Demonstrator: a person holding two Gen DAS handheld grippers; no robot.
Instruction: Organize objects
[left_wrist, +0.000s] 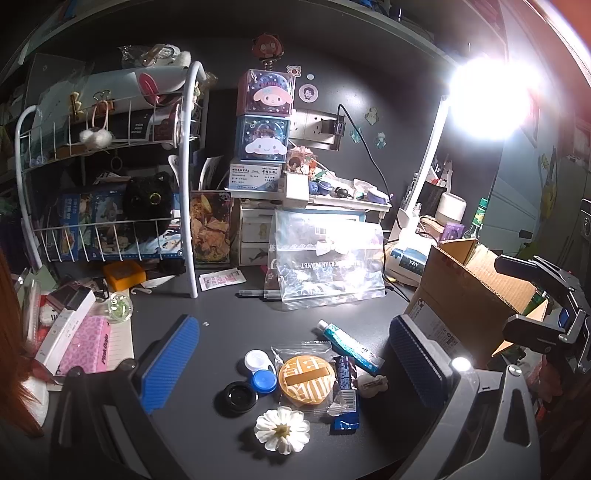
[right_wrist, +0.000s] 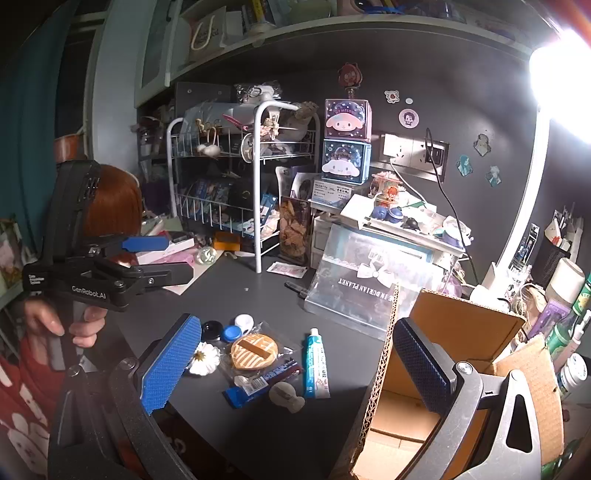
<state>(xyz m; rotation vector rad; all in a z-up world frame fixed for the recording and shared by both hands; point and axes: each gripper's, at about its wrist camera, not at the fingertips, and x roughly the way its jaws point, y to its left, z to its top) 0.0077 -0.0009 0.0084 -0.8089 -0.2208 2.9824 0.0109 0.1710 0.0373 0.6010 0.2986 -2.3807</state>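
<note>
The dark counter is crowded round its edges. A white wire rack stuffed with boxes and a black plush stands at ten o'clock, two cartoon cubes are stacked at twelve, and a glaring lamp washes out the two o'clock corner. A crinkly clear bag leans against small drawers at the back, with a pen lying just in front of it.

The things to sort sit bunched in the open middle. There is a round orange cake in a clear wrapper, a white fabric flower just at its six o'clock, and a black lid and a blue-and-white lens case touching at its nine. A blue foil bar lies along its right side, a teal tube slants at one o'clock, and a small beige lump lies beside the bar.

An open corrugated box, flaps raised, stands at the right edge; what shows of its inside looks bare.

The left hand-held gripper hangs released over the cluster, its ribbed blue pads wide apart. The right hand-held gripper is likewise spread and grasps nothing, its right finger over the box's wall.
</note>
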